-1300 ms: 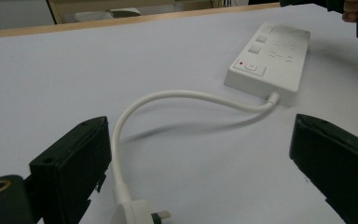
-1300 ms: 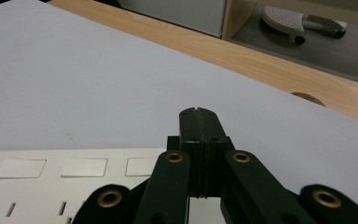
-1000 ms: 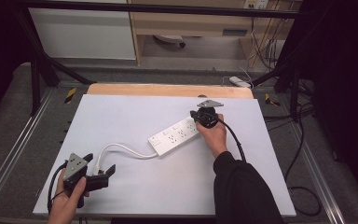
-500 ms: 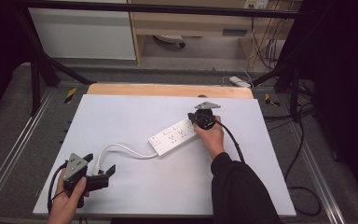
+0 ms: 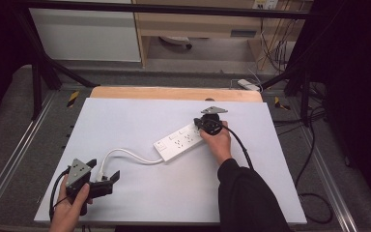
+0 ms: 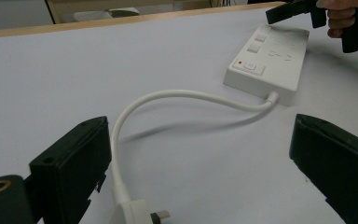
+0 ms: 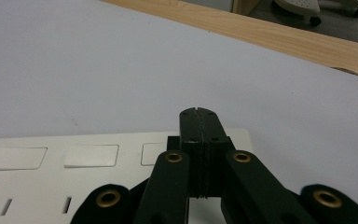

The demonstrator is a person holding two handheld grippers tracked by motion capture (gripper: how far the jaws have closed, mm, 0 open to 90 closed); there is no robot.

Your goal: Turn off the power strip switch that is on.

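Little differs from the earlier frames: the power strip lies where it lay, the left tongs have kept their place, and the right tongs have barely shifted over the strip's far end.

The tabletop is covered in white, with a bare wooden strip along its far edge. The power strip lies flat a little right of the middle, its long axis running diagonally: the socket end points toward the far right corner, the switch end toward the near left corner. From the switch end a white cord curves toward the near left corner and ends in a plug lying between the left tongs, which stand wide and touch nothing. The right tongs are pressed fully together, empty, just above the strip's top face.
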